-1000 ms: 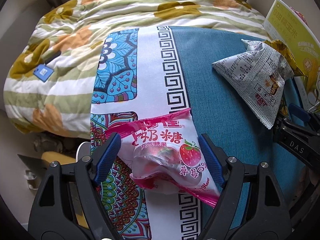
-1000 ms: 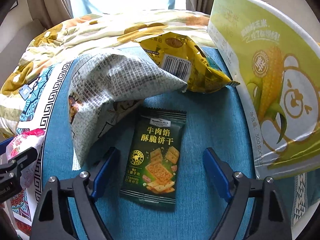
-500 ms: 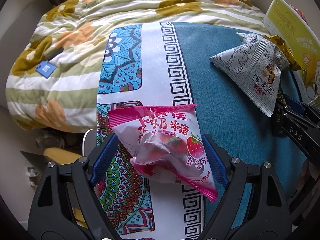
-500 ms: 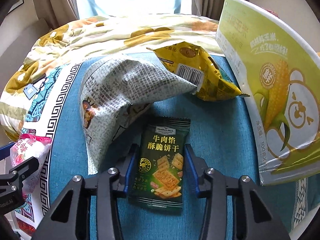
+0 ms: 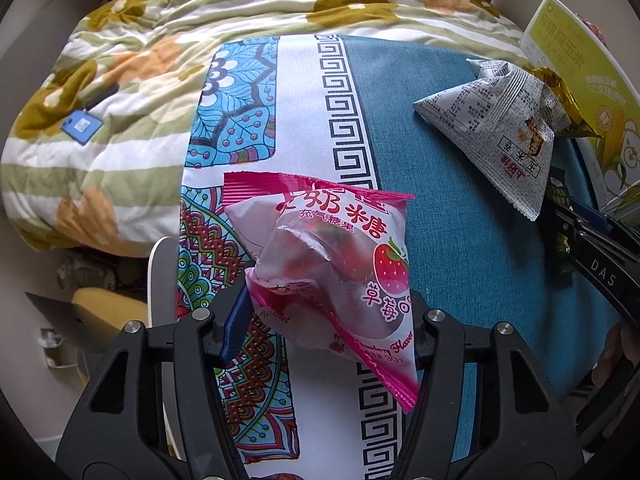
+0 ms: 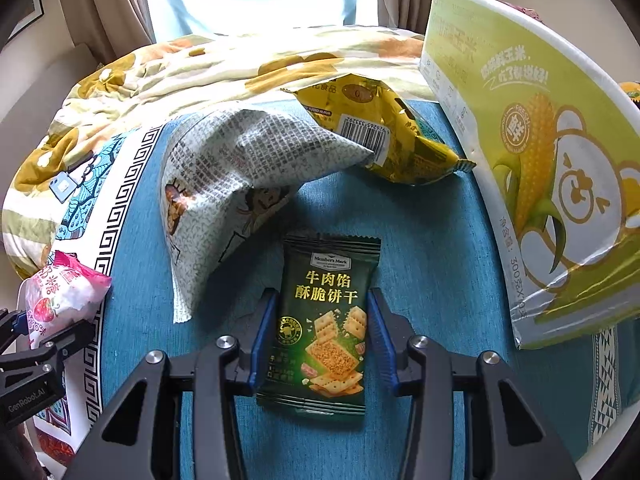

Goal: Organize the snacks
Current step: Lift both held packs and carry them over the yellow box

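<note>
My left gripper (image 5: pixel 328 316) is shut on a pink strawberry candy bag (image 5: pixel 332 256) and holds it above the patterned cloth; the bag also shows at the left of the right wrist view (image 6: pixel 60 300). My right gripper (image 6: pixel 322 336) is shut on a dark green cracker packet (image 6: pixel 324 320), its blue pads pressed on both sides, over the teal cloth. A grey newsprint-pattern snack bag (image 6: pixel 236 172) lies just beyond it, and also shows in the left wrist view (image 5: pixel 500 132). A yellow snack bag (image 6: pixel 380 128) lies behind that.
A large yellow-green corn bag (image 6: pixel 540 152) stands at the right. A floral quilt (image 5: pixel 160 48) is bunched at the far side and left. The patterned cloth edge (image 5: pixel 188 240) drops off at the left, with a white chair edge (image 5: pixel 156 280) below.
My left gripper closed on the pink candy bag and lifted it. My right gripper closed fully on the green cracker packet, having been wide open a second ago.
</note>
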A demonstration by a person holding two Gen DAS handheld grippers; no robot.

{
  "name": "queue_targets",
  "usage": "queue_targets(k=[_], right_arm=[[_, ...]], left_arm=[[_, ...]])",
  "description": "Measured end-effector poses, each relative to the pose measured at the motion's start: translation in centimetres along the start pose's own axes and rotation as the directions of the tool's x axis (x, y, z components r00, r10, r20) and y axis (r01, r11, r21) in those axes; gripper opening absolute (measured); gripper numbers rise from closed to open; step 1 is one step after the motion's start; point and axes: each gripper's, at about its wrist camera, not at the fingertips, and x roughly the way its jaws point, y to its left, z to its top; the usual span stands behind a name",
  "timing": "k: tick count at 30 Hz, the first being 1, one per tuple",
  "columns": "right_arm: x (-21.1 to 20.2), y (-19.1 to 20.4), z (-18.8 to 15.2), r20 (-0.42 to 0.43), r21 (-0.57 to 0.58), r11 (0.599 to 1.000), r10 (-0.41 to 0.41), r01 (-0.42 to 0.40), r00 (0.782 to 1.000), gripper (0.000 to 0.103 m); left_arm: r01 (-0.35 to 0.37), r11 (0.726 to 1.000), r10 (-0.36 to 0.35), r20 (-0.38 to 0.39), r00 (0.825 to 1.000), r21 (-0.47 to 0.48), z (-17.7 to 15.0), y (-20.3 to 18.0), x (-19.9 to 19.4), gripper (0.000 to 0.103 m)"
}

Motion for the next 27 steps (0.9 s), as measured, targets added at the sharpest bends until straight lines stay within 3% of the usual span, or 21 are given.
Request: queue_targets(k=[6, 12, 22, 27], right_arm=[[-1.4, -0.6, -0.1, 0.019, 0.005, 1.0, 0.001, -0.001, 1.0, 0.041], [-5.2, -1.7, -0.3, 0.073, 0.015, 1.0, -0.009, 0.008, 0.997, 0.041], [-16.3, -4.7, 0.8, 0.205, 0.062, 0.996, 0.051, -0.065, 0.977, 0.04], [-20.1, -7.9, 1.8, 0.266, 0.09, 0.993, 0.049, -0.076, 0.963, 0.04]], left_arm=[[0.015, 0.999, -0.017, 0.061, 0.998, 0.031, 0.5, -1.0, -3.2, 0.055], [0.048, 0.997, -0.057, 0.146, 0.988, 0.059, 1.6, -2.6, -8.4, 0.055], [0.132, 0.979, -0.173, 0.287, 0.942, 0.155, 4.9, -8.5, -17.8, 0.055], [0.16, 0.966, -0.22, 0.321, 0.921, 0.203, 7.1, -13.2, -20.2, 0.055]])
